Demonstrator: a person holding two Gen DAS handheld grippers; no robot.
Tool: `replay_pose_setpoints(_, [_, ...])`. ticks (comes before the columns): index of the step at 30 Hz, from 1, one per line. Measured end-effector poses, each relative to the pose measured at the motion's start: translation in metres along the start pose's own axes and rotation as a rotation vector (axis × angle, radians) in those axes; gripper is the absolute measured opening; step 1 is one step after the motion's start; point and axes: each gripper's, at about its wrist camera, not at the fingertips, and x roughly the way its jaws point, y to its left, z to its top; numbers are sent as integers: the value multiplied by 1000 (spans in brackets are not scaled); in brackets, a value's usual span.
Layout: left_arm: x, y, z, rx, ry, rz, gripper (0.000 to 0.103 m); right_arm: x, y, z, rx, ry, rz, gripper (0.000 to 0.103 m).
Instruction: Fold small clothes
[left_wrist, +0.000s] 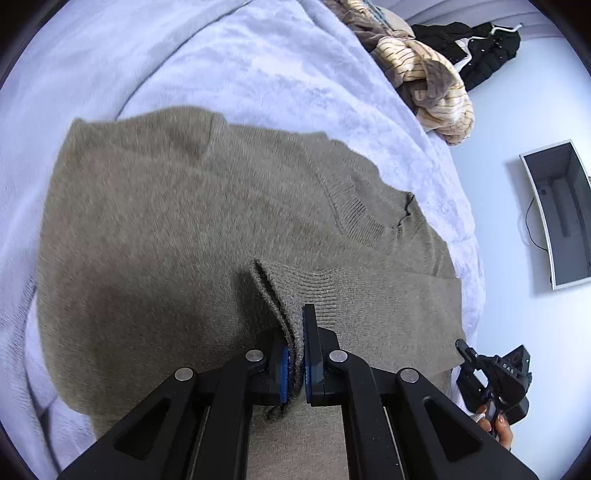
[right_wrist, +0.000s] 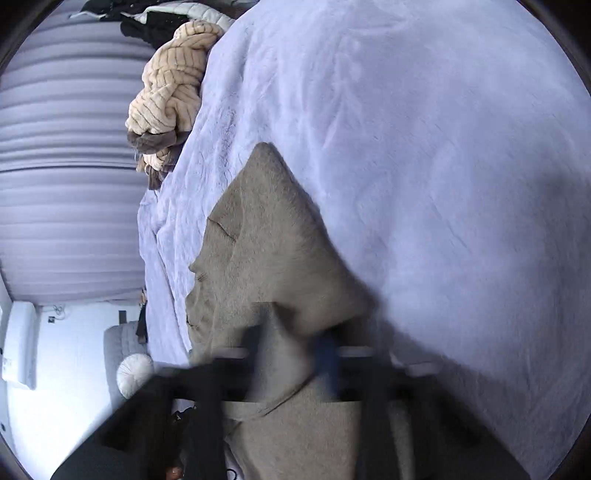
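A taupe knit sweater (left_wrist: 192, 229) is spread on the bed's pale blanket (left_wrist: 221, 55). Its ribbed cuff (left_wrist: 284, 291) is pinched by the left gripper (left_wrist: 295, 354), apparently for folding the sleeve inward. The blurred right gripper (right_wrist: 295, 354) is pressed together on sweater fabric.

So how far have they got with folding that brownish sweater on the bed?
Partly done. The sweater lies spread on the pale blanket, one sleeve already folded across its body. In hand: the left gripper is shut on that sleeve's ribbed cuff; the right gripper, blurred, appears to pinch sweater fabric too. Left: the remaining folds, plus the striped garment still heaped nearby.
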Motion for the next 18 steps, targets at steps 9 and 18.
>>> replay_pose_setpoints(9, [8,8,-1,19,17,65,7,-14,31,-15,-414,119,-290,19])
replay_pose_setpoints(18, [6,3,-3,45,18,86,7,-6,48,14,-404,225,-77,49])
